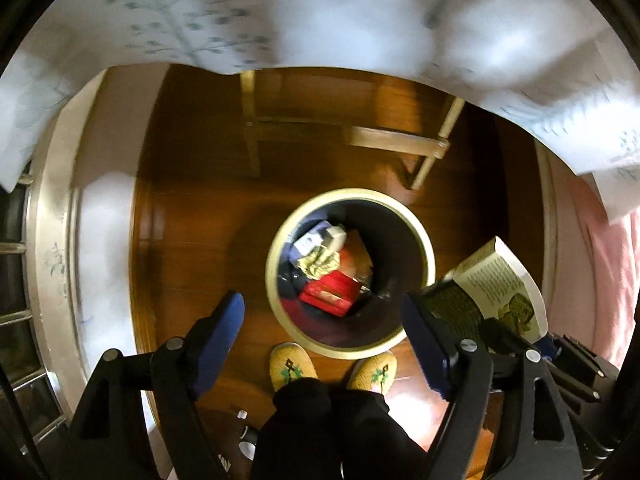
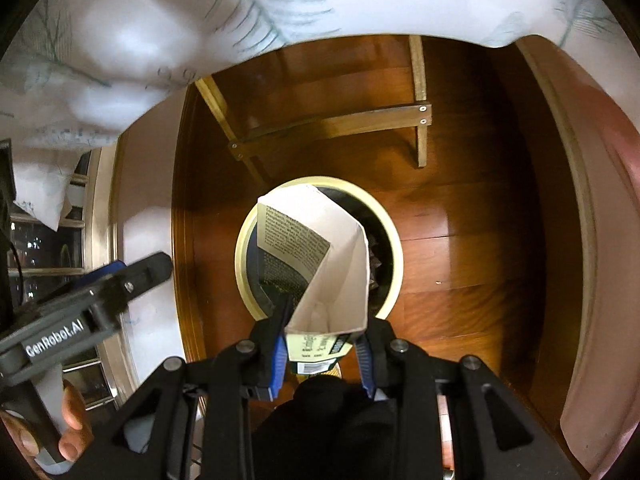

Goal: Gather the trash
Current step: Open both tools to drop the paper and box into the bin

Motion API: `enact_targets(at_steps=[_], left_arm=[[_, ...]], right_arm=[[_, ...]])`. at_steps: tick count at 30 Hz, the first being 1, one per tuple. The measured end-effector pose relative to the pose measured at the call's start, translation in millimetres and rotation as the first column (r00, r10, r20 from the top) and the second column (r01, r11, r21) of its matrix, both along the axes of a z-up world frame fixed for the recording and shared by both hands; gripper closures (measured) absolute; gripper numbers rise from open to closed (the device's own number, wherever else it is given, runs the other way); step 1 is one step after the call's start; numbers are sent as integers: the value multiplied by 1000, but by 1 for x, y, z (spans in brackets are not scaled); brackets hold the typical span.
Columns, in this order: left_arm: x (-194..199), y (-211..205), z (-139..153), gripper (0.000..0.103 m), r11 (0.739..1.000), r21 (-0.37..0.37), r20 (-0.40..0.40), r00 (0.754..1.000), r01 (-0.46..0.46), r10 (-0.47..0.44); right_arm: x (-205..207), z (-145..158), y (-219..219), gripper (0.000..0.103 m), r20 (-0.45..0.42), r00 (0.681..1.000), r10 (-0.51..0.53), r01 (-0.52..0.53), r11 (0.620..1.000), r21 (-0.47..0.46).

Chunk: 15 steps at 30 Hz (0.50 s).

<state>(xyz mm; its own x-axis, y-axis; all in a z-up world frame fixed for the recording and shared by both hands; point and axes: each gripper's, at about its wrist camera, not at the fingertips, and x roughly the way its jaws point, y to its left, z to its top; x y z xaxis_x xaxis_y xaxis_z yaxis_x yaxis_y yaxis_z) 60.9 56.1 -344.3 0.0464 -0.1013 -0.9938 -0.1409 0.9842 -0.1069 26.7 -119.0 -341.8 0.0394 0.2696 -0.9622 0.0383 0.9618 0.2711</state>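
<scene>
Grippers over the bin on a polished brown wooden floor (image 1: 192, 208)

A round cream-rimmed dark waste bin (image 1: 416, 220) holds red and white trash. The left gripper (image 1: 324, 316) hangs spread and empty above it; the right gripper (image 2: 323, 350) pinches an opened white printed carton (image 2: 336, 264) over the bin's mouth.

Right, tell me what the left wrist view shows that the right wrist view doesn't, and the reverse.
Left wrist only: the bin's contents, including a red box, and both yellow slippers at its near edge. The left claw stands open and empty.

Right wrist only: the right claw shut on an opened carton, looking into its white inside, and a hand on the left tool's handle.

Both: the cream-rimmed bin, the carton, the wooden floor.
</scene>
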Motion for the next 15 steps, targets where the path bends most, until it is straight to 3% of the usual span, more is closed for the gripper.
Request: enact_targets(at_steps=[8,9,12,15], left_arm=[[-7,28,9,24,999,21,12,999,-39,39],[-8,30,10,24,999,21,13,999,-42,42],[-11,35,16,24,998,12,22,998,-58,58],[-13,37,25,24,998,10,27,997,-68,68]], right_arm=[[5,-5,19,72,-36,999,30,-30,999,-11],[6,-4,21,69,-40,999,33,-34,999,-9],[7,3,29,42,-15,998,53,-53,998,-23],[8,13,34,40,9,998,64,-64,997,-43]])
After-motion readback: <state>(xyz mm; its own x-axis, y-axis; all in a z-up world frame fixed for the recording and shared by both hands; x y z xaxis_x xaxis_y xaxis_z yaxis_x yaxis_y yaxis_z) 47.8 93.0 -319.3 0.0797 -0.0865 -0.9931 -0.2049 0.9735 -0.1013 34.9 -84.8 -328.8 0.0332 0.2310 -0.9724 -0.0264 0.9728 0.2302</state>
